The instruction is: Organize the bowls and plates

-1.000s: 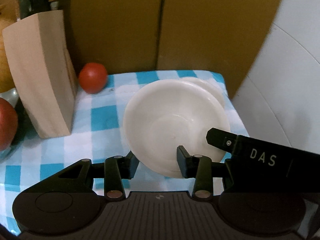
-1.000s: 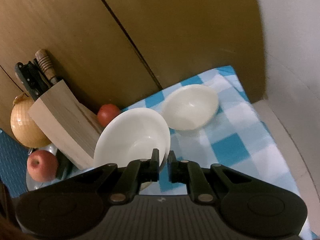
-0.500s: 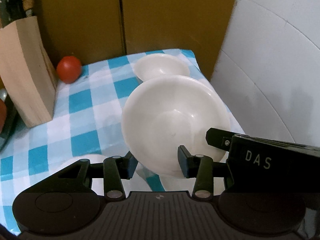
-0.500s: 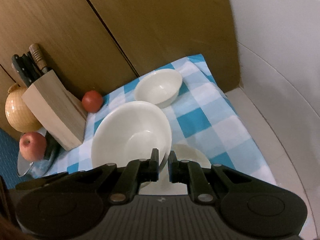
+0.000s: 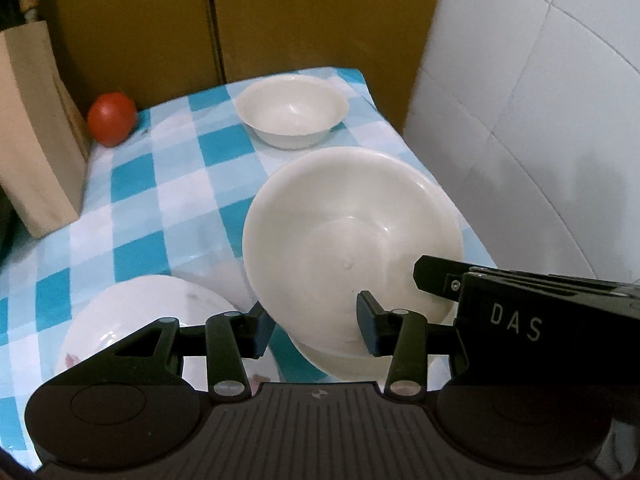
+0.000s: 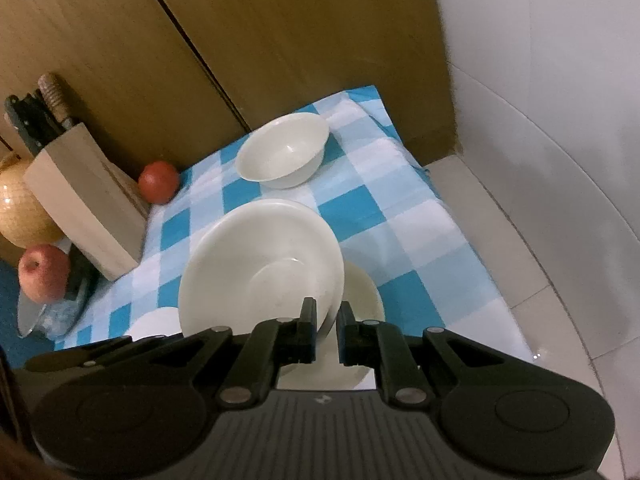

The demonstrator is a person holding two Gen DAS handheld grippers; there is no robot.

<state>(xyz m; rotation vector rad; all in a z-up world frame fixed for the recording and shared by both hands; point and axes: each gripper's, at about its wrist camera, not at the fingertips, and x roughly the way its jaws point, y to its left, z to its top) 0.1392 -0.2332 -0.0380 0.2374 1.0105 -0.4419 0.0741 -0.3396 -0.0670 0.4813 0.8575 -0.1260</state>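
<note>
A white deep plate (image 5: 352,232) hangs tilted over the checked cloth. In the left wrist view its lower edge sits between the fingers of my left gripper (image 5: 314,328), and both pads touch it. My right gripper (image 6: 328,328) is shut on the same plate's (image 6: 260,268) near rim; it also shows as a black body marked DAS (image 5: 520,316). Right under the held plate lies another white dish (image 6: 366,292), mostly hidden. A small white bowl (image 5: 292,110) stands at the cloth's far end. A white plate with a floral print (image 5: 132,320) lies at the lower left.
A wooden knife block (image 6: 80,204) stands at the left with a tomato (image 6: 159,176) beside it. An apple (image 6: 42,272) and an onion (image 6: 20,208) lie further left. Wooden panels close the back; a white tiled wall (image 5: 540,140) closes the right.
Both grippers have carried the plate back along the cloth and lower. The small bowl now lies clear beyond it, and the floral plate and the dish underneath have come into view.
</note>
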